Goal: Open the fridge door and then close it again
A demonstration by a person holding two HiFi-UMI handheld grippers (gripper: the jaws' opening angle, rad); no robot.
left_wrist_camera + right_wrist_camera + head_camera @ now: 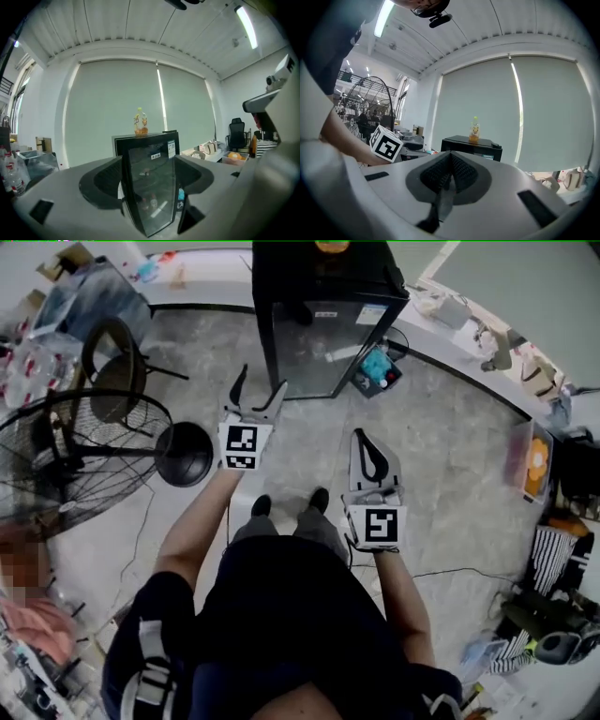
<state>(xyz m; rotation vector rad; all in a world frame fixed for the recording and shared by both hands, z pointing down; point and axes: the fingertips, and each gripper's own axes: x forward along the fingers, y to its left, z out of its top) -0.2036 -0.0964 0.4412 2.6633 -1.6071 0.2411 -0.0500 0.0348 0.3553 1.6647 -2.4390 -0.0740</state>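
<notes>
A small black fridge [323,324] with a glass door stands on the floor ahead, and the door looks shut. An orange bottle [140,123] sits on top of it. My left gripper [261,382] is open and empty, a short way in front of the fridge. In the left gripper view the fridge [150,187] shows between the spread jaws. My right gripper [364,437] is shut with nothing in it, lower and to the right, farther from the fridge. In the right gripper view the fridge top [471,143] shows beyond the closed jaws [449,161].
A large standing fan [66,460] with a round base [185,454] is at the left, with a round chair [117,367] behind it. A blue object [377,367] lies by the fridge's right side. A cluttered counter [487,343] curves along the right. A cable [441,573] crosses the floor.
</notes>
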